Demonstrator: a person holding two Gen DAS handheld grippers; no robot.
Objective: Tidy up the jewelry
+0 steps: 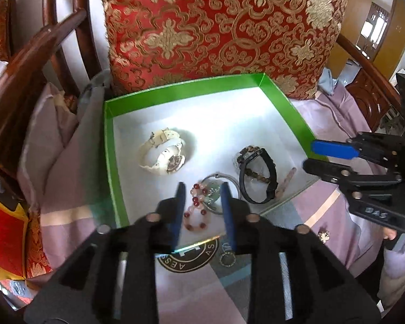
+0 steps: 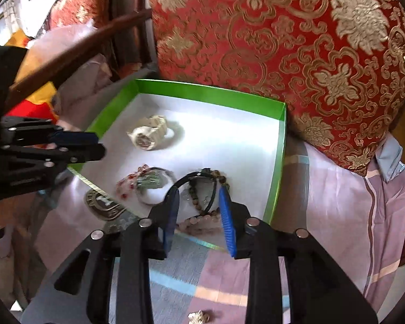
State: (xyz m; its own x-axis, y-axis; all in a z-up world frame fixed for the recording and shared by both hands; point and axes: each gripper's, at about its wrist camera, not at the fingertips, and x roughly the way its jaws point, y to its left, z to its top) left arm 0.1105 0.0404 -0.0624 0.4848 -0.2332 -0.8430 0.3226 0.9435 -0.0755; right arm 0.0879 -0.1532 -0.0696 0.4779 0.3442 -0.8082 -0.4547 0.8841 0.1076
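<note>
Inside the green box already lie a white watch, bead bracelets and a black watch, while a small brooch waits outside on the cloth, near right, with both the left gripper and right gripper spread apart and empty

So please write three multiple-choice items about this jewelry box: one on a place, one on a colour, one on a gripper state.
1. Where is the cream watch?
A. inside the box
B. on the cushion
C. on the cloth outside

2. What colour are the walls of the box?
A. red
B. green
C. blue

3. What does the left hand-held gripper hold?
A. the watch
B. the black band
C. nothing

Key: 1 A, it lies on the white box floor. 2 B, the walls are bright green. 3 C, the fingers stand apart with nothing between them.
</note>
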